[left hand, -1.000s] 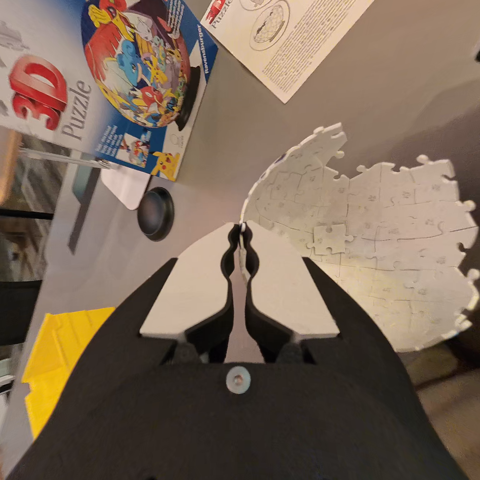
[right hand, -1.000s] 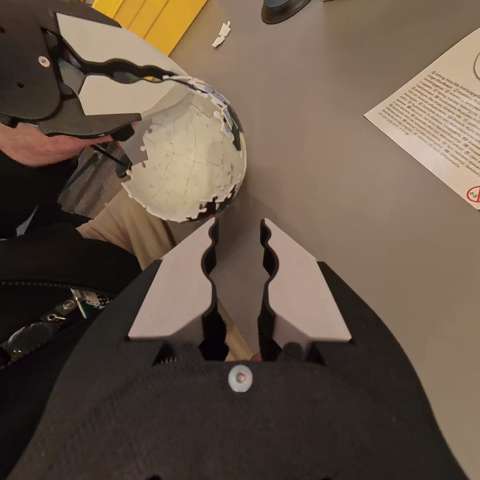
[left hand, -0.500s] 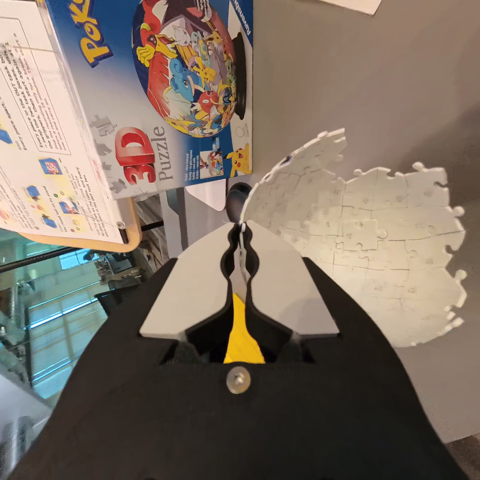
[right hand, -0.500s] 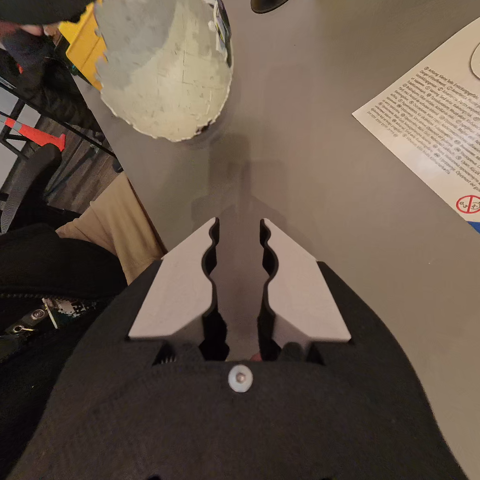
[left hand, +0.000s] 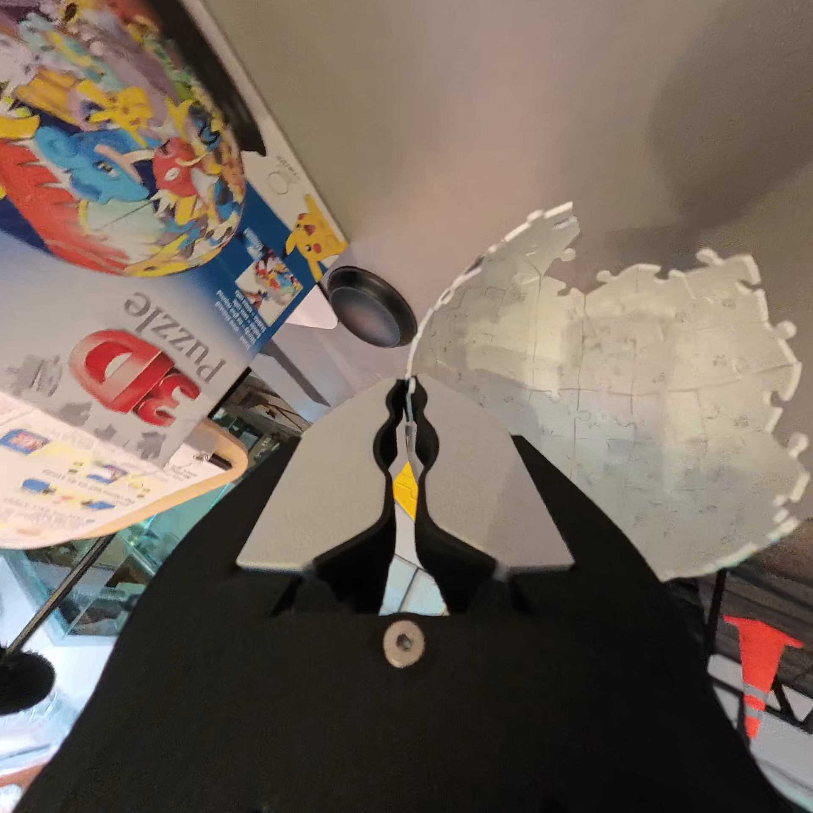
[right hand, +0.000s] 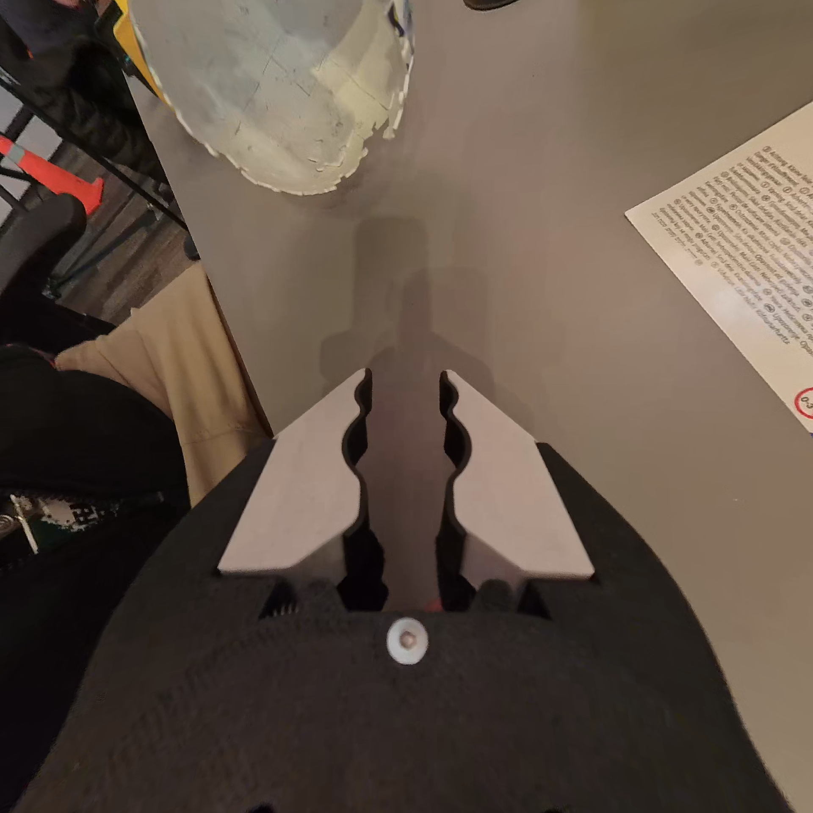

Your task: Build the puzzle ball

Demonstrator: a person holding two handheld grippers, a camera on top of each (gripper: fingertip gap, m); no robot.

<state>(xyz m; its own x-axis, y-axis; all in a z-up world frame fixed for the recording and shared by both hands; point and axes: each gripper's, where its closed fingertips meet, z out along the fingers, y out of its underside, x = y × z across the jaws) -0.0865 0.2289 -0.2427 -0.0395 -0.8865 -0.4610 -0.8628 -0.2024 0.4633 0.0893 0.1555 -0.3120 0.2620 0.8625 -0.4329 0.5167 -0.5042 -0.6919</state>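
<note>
The partly built puzzle ball [left hand: 616, 396] is a white curved shell with jagged open edges; I see its pale inside. My left gripper [left hand: 409, 387] is shut on the shell's rim and holds it tilted over the grey table. In the right wrist view the same shell [right hand: 281, 88] hangs at the top left, above the table. My right gripper [right hand: 404, 378] is open and empty, low over the bare grey table [right hand: 550, 220], well apart from the shell.
The colourful puzzle box [left hand: 132, 220] stands left of the shell, with a black round stand [left hand: 374, 308] beside it. A printed instruction sheet [right hand: 756, 272] lies at the right. The table's edge runs along the left, past a person's tan trouser leg [right hand: 176, 352]. An orange cone [right hand: 53, 171] stands on the floor. The grippers' ends are close to 20 cm from one another.
My left gripper has swung and tilted the shell, so the box now fills more of its view. In the right wrist view the shell has moved up and away from my right gripper.
</note>
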